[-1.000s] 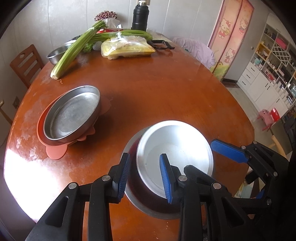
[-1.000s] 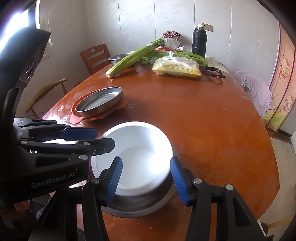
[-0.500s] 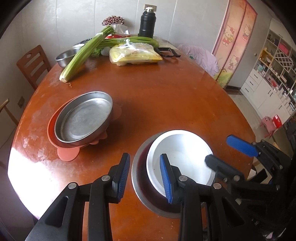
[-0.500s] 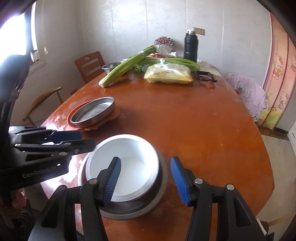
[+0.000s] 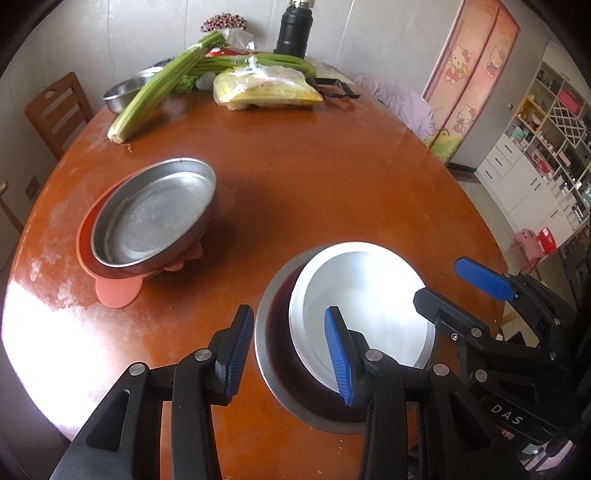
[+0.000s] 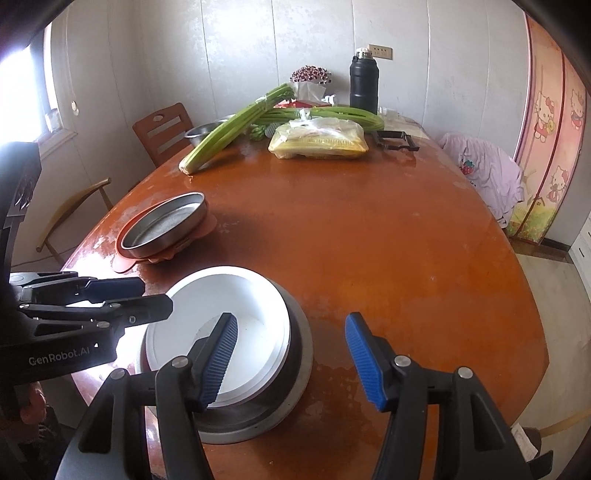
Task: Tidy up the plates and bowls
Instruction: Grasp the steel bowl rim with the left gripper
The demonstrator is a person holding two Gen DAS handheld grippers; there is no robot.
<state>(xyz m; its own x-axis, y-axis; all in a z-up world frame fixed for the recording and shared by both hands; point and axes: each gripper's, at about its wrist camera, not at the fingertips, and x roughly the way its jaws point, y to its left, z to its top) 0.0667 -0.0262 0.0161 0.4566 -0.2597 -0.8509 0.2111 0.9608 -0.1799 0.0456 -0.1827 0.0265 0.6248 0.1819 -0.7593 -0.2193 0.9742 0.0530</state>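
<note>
A white bowl [image 5: 364,306] sits nested in a larger steel bowl [image 5: 277,354] near the table's front edge; both show in the right wrist view, white bowl [image 6: 221,325], steel bowl [image 6: 295,369]. A shallow steel pan [image 5: 155,218] rests on an orange plate [image 5: 114,291] to the left, also in the right wrist view [image 6: 166,225]. My left gripper [image 5: 288,350] is open and empty, its fingers astride the steel bowl's left rim. My right gripper [image 6: 291,362] is open and empty above the bowls' right side.
At the far end of the round wooden table [image 5: 332,166] lie celery stalks [image 5: 159,88], a yellow food bag [image 5: 266,92], a steel bowl [image 5: 125,88], a black flask [image 5: 293,27] and a black clip [image 6: 395,142]. Chairs [image 6: 162,129] stand to the left.
Both grippers have drawn back and up from the nested bowls. The right gripper's jaws have opened wider. The bowls and pan have not moved.
</note>
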